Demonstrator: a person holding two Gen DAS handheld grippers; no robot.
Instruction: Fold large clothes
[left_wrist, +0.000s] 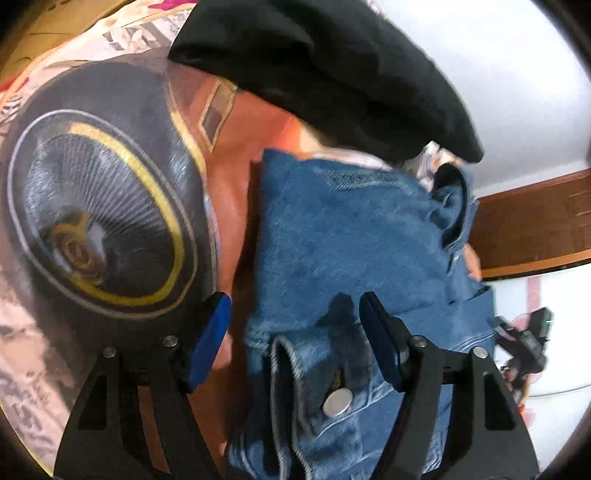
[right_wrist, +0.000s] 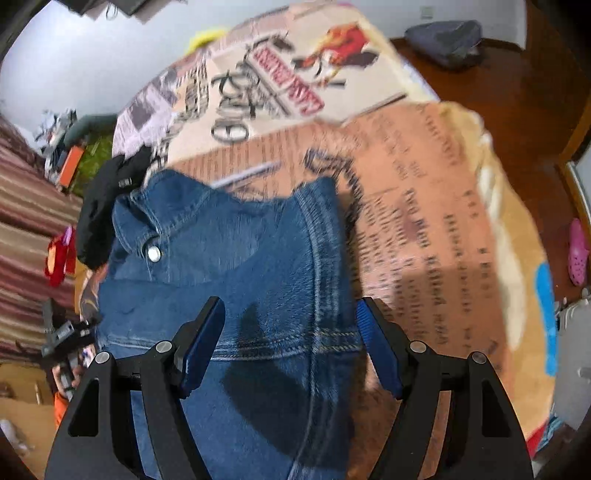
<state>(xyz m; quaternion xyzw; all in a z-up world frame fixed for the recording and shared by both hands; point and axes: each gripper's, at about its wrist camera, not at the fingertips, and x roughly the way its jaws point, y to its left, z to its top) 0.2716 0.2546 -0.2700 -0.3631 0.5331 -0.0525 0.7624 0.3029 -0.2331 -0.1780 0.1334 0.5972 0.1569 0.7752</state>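
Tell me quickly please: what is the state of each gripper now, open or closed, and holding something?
Left gripper: open, holding nothing, above the denim garment.
Right gripper: open, holding nothing, above the same garment.

Both wrist cams close, sharing denim jacket

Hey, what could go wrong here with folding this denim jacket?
Both tongs are open over the jacket: left tongs, right tongs. A pinch might catch only the top layer, so the fold could slip. The metal button sits between the left fingers and may block a firm grip. The black garment touches the jacket and could get dragged along.
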